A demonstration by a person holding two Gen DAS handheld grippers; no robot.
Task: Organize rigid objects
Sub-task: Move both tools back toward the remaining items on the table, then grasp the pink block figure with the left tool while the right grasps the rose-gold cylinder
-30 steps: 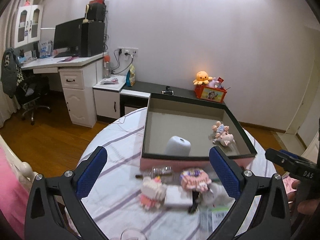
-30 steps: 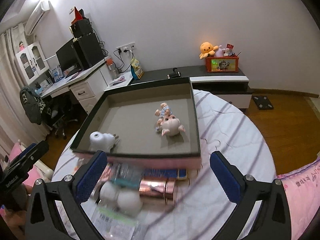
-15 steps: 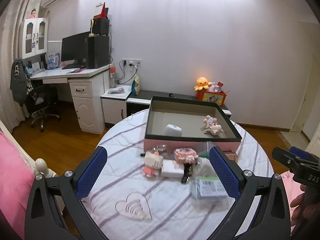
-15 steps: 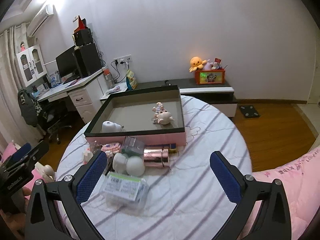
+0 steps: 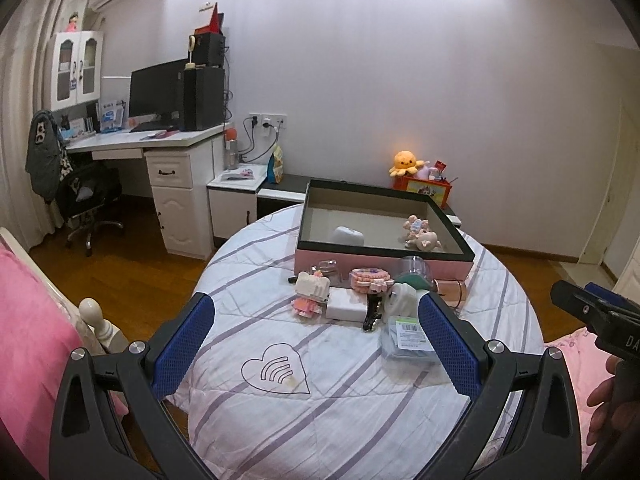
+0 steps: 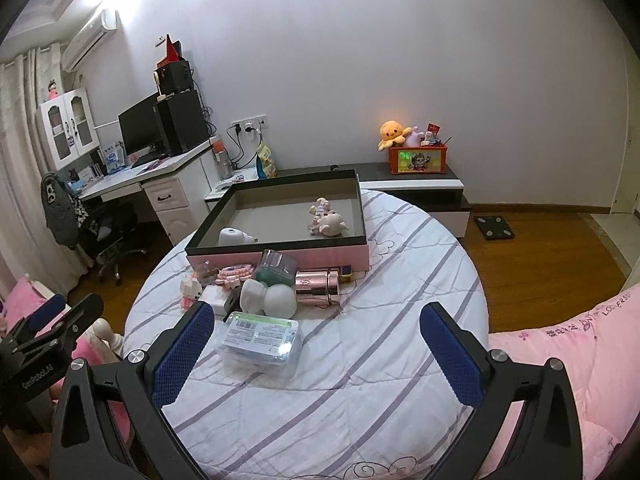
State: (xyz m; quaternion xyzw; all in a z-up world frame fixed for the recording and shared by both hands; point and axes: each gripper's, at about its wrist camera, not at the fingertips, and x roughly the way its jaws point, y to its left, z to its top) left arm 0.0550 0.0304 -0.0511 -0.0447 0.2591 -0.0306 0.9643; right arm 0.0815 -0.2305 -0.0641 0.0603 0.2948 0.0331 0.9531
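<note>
A shallow box with a dark rim and pink wall stands at the far side of the round striped table. It holds a white rounded object and piglet dolls. In front of it lies a cluster: a white kitty block figure, a pink block model, a rose-gold cylinder, a white bottle and a clear labelled case. My left gripper and right gripper both hang open and hold nothing, well back from the cluster.
A heart-shaped mark lies on the cloth near the left gripper. Pink bedding borders the table on the right, and a bed post stands left. A desk and office chair stand behind, and a scale lies on the floor.
Both grippers have drawn back and risen away from the box, so the whole table now shows. Both stay open and empty, and the objects have not moved.
</note>
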